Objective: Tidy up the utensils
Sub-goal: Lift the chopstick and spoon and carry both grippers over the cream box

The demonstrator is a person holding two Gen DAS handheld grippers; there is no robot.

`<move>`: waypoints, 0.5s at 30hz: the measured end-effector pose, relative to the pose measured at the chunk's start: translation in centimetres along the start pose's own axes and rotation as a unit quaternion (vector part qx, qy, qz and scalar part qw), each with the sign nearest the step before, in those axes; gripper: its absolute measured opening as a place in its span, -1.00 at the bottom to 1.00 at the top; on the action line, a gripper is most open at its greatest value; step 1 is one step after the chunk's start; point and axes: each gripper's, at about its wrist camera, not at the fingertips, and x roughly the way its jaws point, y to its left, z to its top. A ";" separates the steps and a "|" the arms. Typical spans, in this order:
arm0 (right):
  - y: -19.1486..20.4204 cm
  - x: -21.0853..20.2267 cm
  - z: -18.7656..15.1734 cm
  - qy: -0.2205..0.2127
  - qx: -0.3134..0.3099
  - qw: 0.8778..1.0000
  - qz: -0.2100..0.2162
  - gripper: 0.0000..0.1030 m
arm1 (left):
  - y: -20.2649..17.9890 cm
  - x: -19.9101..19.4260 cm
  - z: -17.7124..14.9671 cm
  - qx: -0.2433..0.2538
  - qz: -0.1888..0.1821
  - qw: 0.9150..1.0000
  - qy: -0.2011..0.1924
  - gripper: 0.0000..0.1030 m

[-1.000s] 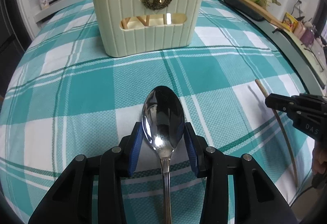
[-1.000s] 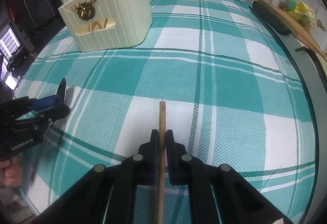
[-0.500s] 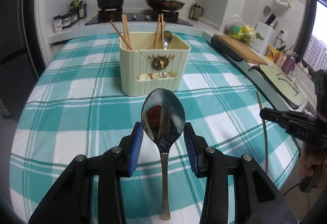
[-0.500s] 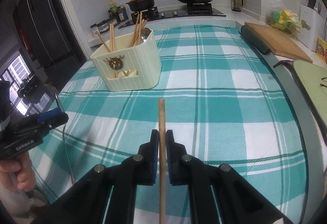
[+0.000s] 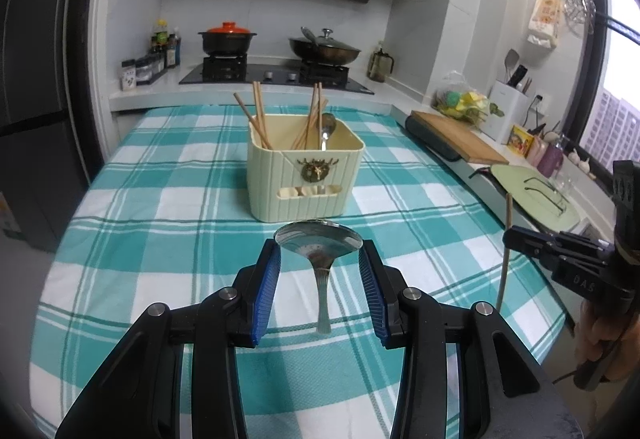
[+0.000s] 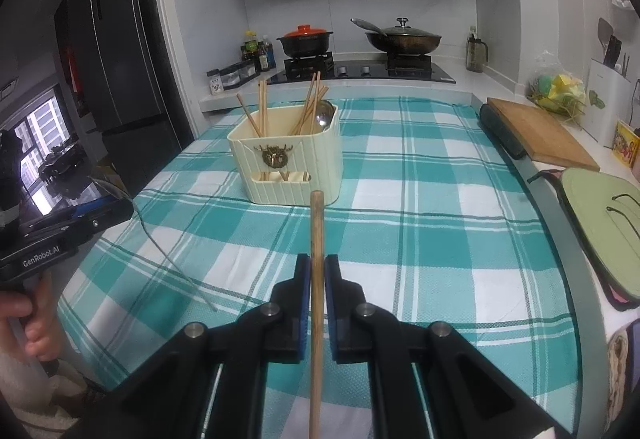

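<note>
Steel spoon [image 5: 319, 245] sits clamped by its bowl in my left fingers [image 5: 267, 275], a chopstick [image 6: 317, 279] pinched in my right, both short of the cream holder [image 5: 305, 175]. I'd tip each handle-down over its rim before releasing.

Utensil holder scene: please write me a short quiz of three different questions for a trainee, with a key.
1. True or false: the left gripper holds a spoon by its bowl, with the handle hanging down.
2. What does the right gripper hold? A) a fork B) a wooden chopstick C) a knife
3. Fill in: the cream utensil holder on the checked tablecloth already contains several chopsticks and one ____.

Key
1. True; the blue fingers press the bowl from both sides.
2. B; the chopstick sits between the closed fingers, pointing toward the holder.
3. spoon; a second spoon shows inside, at the right.
</note>
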 end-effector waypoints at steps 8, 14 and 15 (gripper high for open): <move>0.4 -1.5 1.1 -0.025 -0.004 1.000 0.000 -0.86 | -0.5 -1.7 0.8 0.008 -0.005 1.000 -0.019 -0.21; 0.7 -2.3 2.2 -0.040 -0.011 0.999 0.003 -0.86 | -0.3 -2.8 1.6 0.005 -0.010 1.000 -0.028 -0.21; 0.8 -2.4 2.4 -0.043 -0.013 0.999 0.003 -0.86 | -0.2 -3.0 1.7 0.003 -0.012 1.000 -0.029 -0.21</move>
